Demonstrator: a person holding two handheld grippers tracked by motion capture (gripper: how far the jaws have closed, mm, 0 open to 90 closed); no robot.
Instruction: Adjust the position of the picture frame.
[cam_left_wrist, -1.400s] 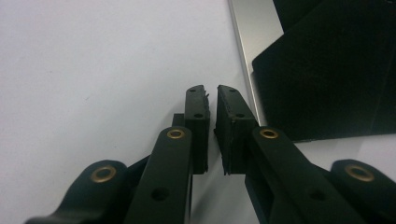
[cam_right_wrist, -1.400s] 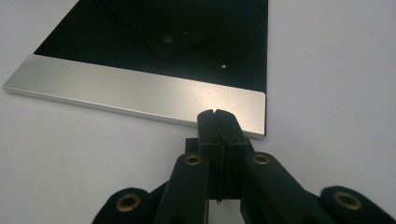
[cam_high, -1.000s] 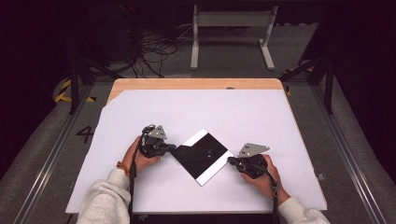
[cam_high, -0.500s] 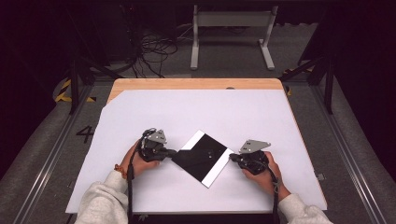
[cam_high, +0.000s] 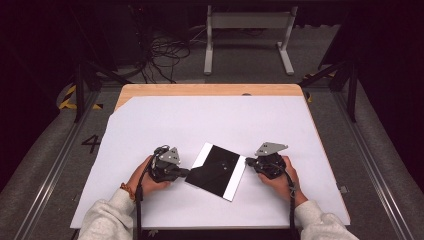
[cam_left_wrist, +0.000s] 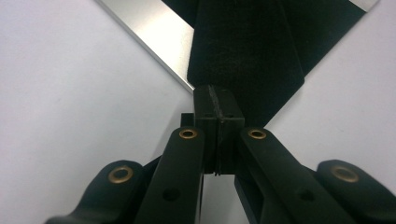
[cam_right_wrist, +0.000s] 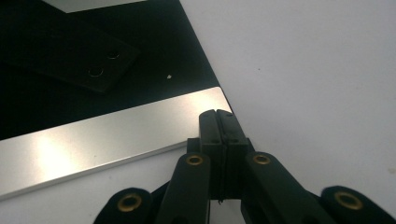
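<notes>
Two closed grippers flank a flat black panel (cam_high: 216, 171) with silvery edge strips, lying askew on the white sheet (cam_high: 210, 125) near the person's edge. The left gripper (cam_high: 186, 172), jaws pressed together, touches the panel's left corner; the right gripper (cam_high: 248, 161), likewise shut on nothing, sits at its right corner. I'd judge they are nudging it square, with most of that turning left to do. Beyond the panel a wooden table edge (cam_high: 210, 90) shows, then cables (cam_high: 165, 55) on a dim floor.

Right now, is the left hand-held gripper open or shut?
Shut: the left hand-held gripper has both jaws pressed together, tip against the black panel's corner.
</notes>
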